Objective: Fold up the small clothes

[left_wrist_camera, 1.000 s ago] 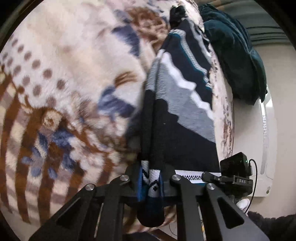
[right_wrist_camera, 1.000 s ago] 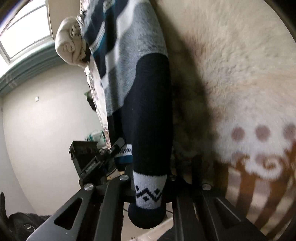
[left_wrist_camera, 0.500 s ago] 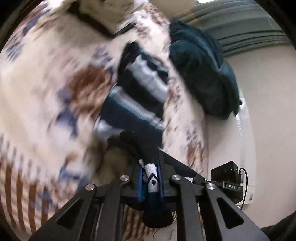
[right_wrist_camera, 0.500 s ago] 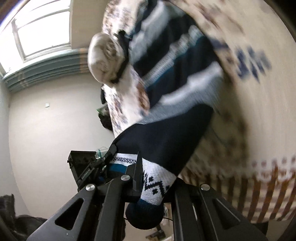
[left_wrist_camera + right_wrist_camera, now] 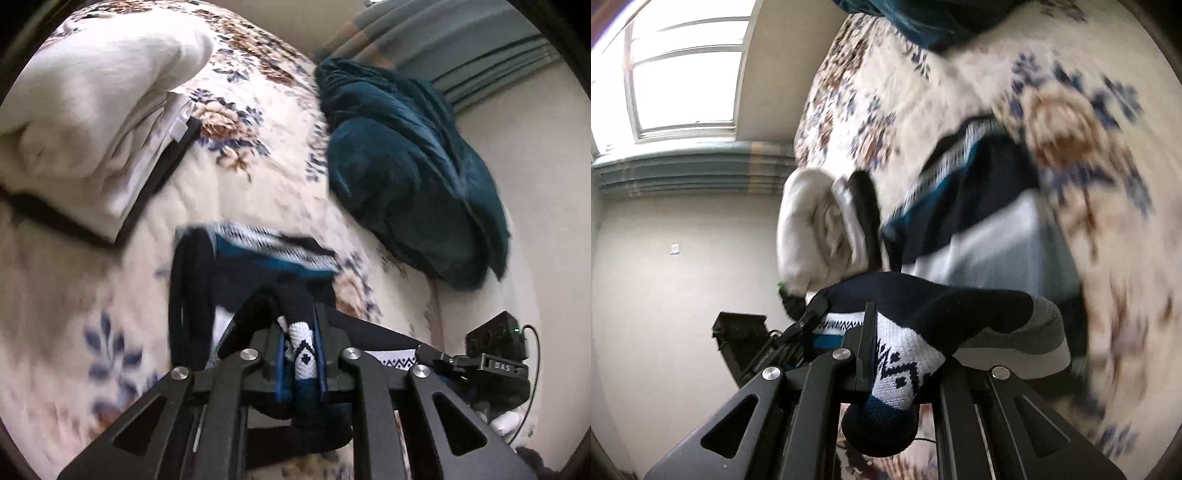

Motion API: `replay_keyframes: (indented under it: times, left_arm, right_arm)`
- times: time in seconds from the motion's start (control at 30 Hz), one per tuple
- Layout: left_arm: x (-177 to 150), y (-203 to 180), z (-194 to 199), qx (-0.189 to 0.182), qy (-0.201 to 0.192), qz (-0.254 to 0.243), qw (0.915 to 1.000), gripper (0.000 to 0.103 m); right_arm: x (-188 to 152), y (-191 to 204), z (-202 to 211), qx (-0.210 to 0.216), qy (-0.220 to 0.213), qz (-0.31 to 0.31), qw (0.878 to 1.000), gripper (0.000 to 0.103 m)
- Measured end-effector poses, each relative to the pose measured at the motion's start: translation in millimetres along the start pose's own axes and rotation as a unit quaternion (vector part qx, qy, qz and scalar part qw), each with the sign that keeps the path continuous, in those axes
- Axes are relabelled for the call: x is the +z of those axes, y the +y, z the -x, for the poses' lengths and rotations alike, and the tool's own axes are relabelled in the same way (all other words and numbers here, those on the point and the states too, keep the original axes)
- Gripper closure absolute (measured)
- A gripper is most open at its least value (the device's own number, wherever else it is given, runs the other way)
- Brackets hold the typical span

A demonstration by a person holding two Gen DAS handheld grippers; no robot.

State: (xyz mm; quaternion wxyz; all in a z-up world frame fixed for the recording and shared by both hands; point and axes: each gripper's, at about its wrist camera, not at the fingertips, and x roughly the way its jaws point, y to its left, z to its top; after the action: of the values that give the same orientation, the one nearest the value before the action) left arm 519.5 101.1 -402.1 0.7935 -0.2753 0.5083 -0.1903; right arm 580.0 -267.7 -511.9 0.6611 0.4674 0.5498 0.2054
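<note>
Both tongs, left (image 5: pixel 299 354) and right (image 5: pixel 905 365), pinch the sock (image 5: pixel 979 229), seemingly doubled, long axis running away from them.

Left claw (image 5: pixel 299 354) clamped shut, right claw (image 5: pixel 897 354) clamped shut

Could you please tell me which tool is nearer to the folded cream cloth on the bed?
Left. The cream cloth lies ahead-left of the left tool; the right tool sits farther off, on the striped garment's other side.
</note>
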Motion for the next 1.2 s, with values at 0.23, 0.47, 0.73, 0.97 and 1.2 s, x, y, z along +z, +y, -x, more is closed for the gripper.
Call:
replay_keyframes:
  times: [0.23, 0.47, 0.73, 0.97, 1.2]
  left_arm:
    - [55.8, 29.9, -77.7, 0.045, 0.034, 0.031, 0.9979, 0.091]
    - [80.2, 51.1, -123.1, 0.079, 0.062, 0.106, 0.9892, 0.086]
    - [69.3, 15.6, -87.3, 0.074, 0.019, 0.136, 0.9877, 0.080]
    - [106.5, 9.7, -101.2, 0.174, -0.037, 0.054, 0.9826, 0.076]
    - [110.1, 7.7, -87.2, 0.156, -0.037, 0.055, 0.9856, 0.076]
  right_arm:
    - [105.6, -14.5, -61.4, -0.038, 0.023, -0.022, 0.999, 0.094]
    - [171.4, -33.5, -113.5, -0.022, 0.060, -0.061, 0.996, 0.047]
    - [200.9, -21.8, -111.6, 0.008, 0.043, -0.067, 0.997, 0.037]
    - [201.6, -6.6, -97.9, -0.017, 0.007, -0.014, 1.000, 0.025]
    - [192.2, 8.7, -64.9, -0.066, -0.018, 0.037, 0.997, 0.025]
